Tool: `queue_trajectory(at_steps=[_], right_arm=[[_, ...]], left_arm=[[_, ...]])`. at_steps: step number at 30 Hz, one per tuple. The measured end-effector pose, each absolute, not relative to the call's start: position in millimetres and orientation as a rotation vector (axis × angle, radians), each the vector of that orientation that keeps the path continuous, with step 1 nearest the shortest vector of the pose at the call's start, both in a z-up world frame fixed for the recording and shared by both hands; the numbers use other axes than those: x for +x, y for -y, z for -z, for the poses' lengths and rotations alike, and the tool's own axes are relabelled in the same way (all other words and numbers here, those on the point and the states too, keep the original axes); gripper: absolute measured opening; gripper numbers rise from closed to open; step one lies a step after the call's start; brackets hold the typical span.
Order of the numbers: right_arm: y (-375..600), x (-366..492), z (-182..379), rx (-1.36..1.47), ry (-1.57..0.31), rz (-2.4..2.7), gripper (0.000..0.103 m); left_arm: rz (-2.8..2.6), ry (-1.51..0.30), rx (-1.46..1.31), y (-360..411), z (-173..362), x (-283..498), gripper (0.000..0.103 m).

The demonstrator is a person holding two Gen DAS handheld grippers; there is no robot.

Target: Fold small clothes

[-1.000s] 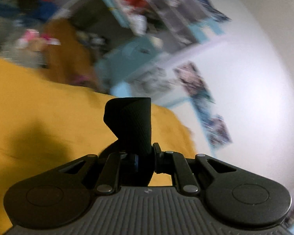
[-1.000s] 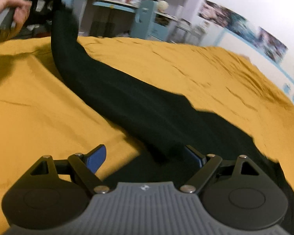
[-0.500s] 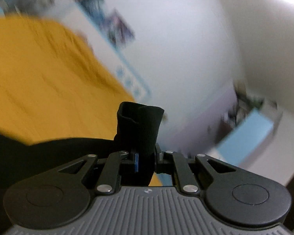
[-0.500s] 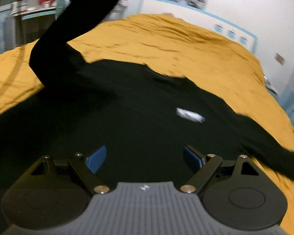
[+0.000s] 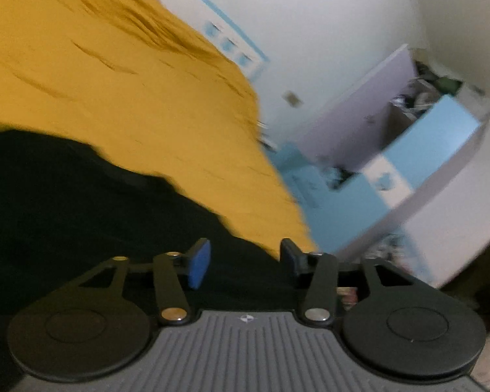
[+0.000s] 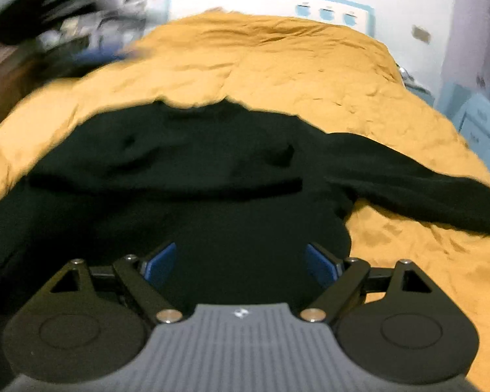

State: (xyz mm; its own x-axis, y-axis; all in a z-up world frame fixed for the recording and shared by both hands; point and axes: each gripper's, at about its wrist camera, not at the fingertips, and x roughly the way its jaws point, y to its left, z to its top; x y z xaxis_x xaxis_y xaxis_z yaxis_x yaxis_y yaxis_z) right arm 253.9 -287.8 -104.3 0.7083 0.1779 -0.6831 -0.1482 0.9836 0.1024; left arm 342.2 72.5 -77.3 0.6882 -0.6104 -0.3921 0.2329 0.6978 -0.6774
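A black long-sleeved top (image 6: 192, 176) lies spread on a mustard-yellow bed cover (image 6: 277, 65). One sleeve (image 6: 424, 183) stretches out to the right; the other side lies folded across the chest. My right gripper (image 6: 241, 261) hovers open over the lower body of the top, nothing between its blue pads. In the left wrist view the top (image 5: 81, 202) fills the lower left. My left gripper (image 5: 243, 263) is over its edge with jaws opening and no cloth between the pads.
The bed cover (image 5: 98, 75) runs up to a white wall with blue trim (image 6: 330, 9). A light blue and lilac cupboard (image 5: 392, 150) stands beyond the bed's right edge. Cluttered shelves (image 6: 49, 26) blur at the upper left.
My left gripper swung across the bed carrying the black sleeve, then let it go; its jaws now stand apart. The right gripper panned right over the top, staying open.
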Motion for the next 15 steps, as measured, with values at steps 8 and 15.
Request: queue_trajectory(at_steps=[8, 15], right_arm=[[329.7, 375.5, 152.6, 0.67, -0.911, -0.114, 0.074], [315.0, 412.8, 185.1, 0.823, -0.941, -0.011, 0.078]], left_arm=[[0.179, -0.734, -0.952, -195.5, 153.3, 272.9, 0.061], [0.092, -0.737, -1.23, -214.5, 220.5, 282.1, 0.061]])
